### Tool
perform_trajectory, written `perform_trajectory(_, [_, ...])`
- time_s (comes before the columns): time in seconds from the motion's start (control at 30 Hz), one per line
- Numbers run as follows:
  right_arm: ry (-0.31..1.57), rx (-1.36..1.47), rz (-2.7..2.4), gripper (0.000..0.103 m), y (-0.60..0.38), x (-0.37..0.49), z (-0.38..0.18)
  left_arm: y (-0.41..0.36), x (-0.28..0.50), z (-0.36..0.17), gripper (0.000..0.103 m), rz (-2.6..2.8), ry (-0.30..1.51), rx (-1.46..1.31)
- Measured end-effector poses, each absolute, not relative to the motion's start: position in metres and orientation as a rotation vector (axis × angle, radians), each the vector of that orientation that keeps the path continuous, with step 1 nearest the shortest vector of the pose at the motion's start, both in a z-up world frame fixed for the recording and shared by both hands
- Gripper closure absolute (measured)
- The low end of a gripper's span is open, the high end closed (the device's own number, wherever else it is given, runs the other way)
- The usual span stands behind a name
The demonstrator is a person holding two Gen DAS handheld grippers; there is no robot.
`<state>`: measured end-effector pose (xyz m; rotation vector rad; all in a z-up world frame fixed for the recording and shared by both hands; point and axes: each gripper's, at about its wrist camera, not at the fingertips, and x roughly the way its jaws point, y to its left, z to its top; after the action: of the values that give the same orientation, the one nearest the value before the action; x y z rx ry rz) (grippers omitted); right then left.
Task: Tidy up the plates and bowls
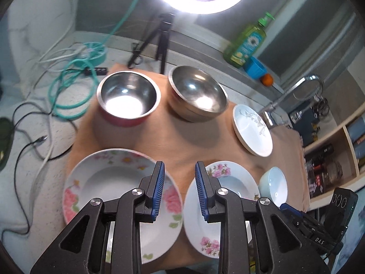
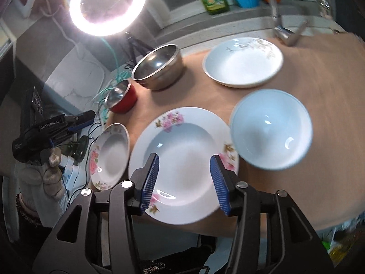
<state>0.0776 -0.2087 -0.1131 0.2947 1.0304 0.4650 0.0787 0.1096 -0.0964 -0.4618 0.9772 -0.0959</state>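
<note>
Overhead, both claws hang open and empty: the left gripper [image 1: 179, 171] between the pink-flowered plate [image 1: 109, 180] and a smaller floral plate [image 2: 182, 150], the right gripper [image 2: 184, 164] above the latter. Beside it on the tan cloth [image 1: 182, 141] sits a pale blue bowl [image 2: 271, 130].

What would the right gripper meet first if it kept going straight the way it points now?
Most likely the pink-flowered plate: the right gripper, jaws open and empty, frames its well. Depth is unclear in the fisheye view.

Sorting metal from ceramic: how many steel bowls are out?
2: the red-sided steel bowl at the cloth's far left, and the plain steel bowl right beside it. None looks hidden.
</note>
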Motion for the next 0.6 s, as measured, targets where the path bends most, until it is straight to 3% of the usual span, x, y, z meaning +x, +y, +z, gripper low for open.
perform_trajectory(0.33, [1.01,0.216,0.669,0.053,-0.136,0.105,-0.108,0.174,0.02,-0.115,0.077,0.116,0.95,-0.627])
perform_trajectory(0.6, [1.143,0.2,0.794,0.053,-0.083,0.137,-0.13,0.2,-0.014,-0.145,0.077,0.197,0.977,-0.749])
